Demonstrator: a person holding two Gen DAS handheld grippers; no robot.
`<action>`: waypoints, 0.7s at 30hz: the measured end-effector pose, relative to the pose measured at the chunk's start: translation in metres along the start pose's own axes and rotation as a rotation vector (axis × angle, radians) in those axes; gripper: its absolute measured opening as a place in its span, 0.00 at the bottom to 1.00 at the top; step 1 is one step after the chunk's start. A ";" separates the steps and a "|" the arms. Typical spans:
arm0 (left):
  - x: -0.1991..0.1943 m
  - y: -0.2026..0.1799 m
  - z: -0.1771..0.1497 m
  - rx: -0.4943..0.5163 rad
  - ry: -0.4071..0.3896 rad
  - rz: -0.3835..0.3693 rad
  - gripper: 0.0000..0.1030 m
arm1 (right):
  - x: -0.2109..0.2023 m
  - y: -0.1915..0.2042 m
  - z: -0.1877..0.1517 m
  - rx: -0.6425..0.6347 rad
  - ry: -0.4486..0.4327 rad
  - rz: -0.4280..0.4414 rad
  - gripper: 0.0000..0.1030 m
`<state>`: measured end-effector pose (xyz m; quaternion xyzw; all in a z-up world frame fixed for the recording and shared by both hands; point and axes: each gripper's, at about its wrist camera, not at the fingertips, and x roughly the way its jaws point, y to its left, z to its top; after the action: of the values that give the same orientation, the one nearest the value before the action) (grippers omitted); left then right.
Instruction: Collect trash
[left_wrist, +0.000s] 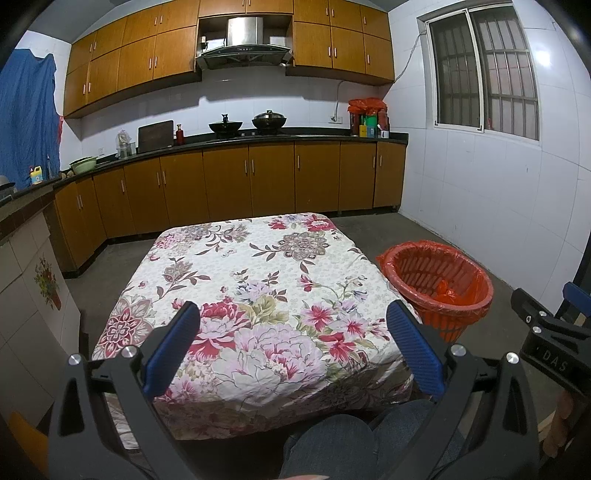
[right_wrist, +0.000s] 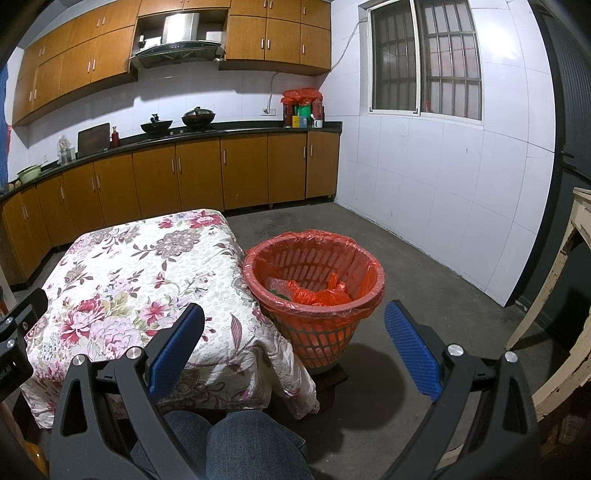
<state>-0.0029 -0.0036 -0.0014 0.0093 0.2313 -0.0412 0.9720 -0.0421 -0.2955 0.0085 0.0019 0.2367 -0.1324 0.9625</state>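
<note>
Trash basket (right_wrist: 314, 295) w/ red liner, unlabelled

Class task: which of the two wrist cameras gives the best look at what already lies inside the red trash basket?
The right wrist view: it looks down into the red trash basket, showing crumpled orange bags and something green. The left wrist view shows the basket lower, at the table's far side, with only a scrap of orange inside.

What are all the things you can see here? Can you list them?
table: one, flowery cloth, middle
bin: one, red with red liner, floor right of table
trash: red bags, inside bin
woks: two, black, on stove
hood: one, silver, above stove
cabinets: brown, along wall
window: one, barred, right wall
left gripper: blue pads, open, empty
right gripper: blue pads, open, empty
knees: jeans, bottom
</note>
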 end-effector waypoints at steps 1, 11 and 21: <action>0.000 0.000 0.000 0.001 0.000 0.000 0.96 | 0.000 0.000 0.000 0.000 0.000 0.000 0.95; 0.000 -0.001 0.000 0.001 0.001 0.000 0.96 | 0.000 0.000 0.000 0.001 0.001 0.000 0.95; 0.001 -0.001 -0.001 0.001 -0.001 0.002 0.96 | 0.000 0.001 -0.001 0.002 0.003 0.000 0.95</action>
<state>-0.0027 -0.0043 -0.0021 0.0100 0.2307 -0.0405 0.9721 -0.0427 -0.2947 0.0080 0.0028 0.2379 -0.1328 0.9622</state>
